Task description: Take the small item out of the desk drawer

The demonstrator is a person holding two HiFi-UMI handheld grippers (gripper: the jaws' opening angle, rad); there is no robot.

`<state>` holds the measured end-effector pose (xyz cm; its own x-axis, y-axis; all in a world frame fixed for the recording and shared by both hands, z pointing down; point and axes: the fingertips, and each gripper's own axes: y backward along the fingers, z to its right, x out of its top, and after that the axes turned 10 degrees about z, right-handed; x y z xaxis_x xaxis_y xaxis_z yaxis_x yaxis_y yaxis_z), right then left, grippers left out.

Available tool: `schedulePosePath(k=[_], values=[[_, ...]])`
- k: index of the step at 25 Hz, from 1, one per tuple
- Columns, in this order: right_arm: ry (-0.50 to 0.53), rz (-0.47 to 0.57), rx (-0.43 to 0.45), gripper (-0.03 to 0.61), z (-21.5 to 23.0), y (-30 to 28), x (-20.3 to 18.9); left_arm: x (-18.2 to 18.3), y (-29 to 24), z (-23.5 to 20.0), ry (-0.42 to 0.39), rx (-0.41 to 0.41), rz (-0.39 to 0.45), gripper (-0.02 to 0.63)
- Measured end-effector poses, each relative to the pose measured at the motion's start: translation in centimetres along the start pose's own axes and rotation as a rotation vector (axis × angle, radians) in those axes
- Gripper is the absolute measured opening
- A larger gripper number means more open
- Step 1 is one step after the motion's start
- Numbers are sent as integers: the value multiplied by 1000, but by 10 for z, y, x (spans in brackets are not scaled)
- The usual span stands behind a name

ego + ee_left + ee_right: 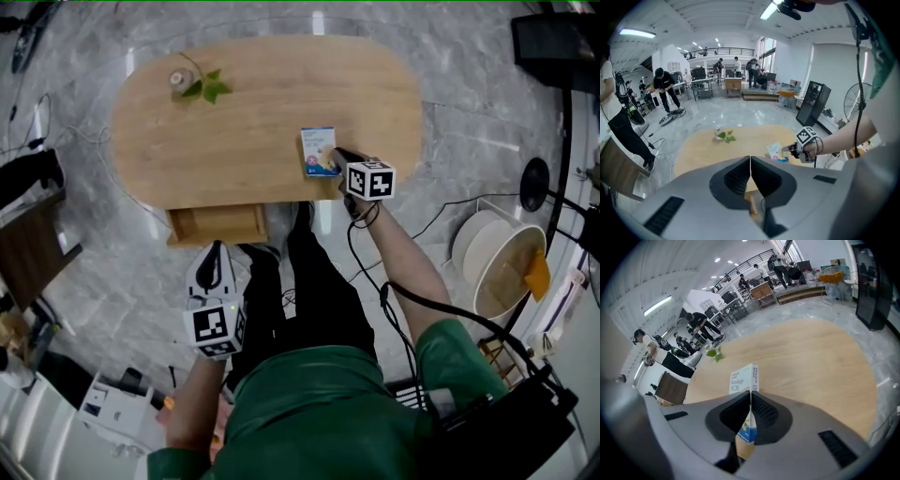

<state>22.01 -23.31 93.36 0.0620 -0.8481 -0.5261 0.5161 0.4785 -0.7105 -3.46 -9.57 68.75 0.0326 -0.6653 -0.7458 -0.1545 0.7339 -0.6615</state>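
A small white-and-blue bandage box [319, 152] is at the front right of the oval wooden desk [253, 131]. My right gripper [337, 156] is shut on its near edge. In the right gripper view the box [743, 379] stands upright, pinched between the jaws of that gripper [751, 398]; whether it touches the desk top I cannot tell. The desk drawer [217, 225] is pulled open under the front left edge. My left gripper [217, 249] hangs just in front of the drawer, shut with nothing in it. The left gripper [750, 161] looks at the desk and the box [774, 151].
A small vase with green leaves [195, 84] stands at the desk's far left. A floor fan [499, 258] and cables lie to the right. A dark wooden cabinet [33, 234] is on the left. My legs stand between drawer and fan. People work in the background.
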Motion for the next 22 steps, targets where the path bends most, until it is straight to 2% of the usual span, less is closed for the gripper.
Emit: schedulePosePath(k=[9, 13, 15, 18, 20, 22], values=[[-91, -31, 6, 32, 16, -16, -9, -7, 5, -4, 18, 45, -14, 21], [-87, -21, -55, 51, 31, -17, -13, -5, 4, -1, 23, 47, -9, 21], [-76, -20, -80, 150, 35, -15, -15, -2, 5, 0, 21, 42, -3, 21], [-88, 5, -116, 167, 38, -3, -11, 3, 10, 1, 19, 41, 15, 21], [-91, 24, -133, 166, 37, 10, -4, 11, 13, 3, 17, 38, 33, 21], [-66, 44, -140, 130, 30, 27, 6, 22, 17, 3, 14, 35, 60, 21]])
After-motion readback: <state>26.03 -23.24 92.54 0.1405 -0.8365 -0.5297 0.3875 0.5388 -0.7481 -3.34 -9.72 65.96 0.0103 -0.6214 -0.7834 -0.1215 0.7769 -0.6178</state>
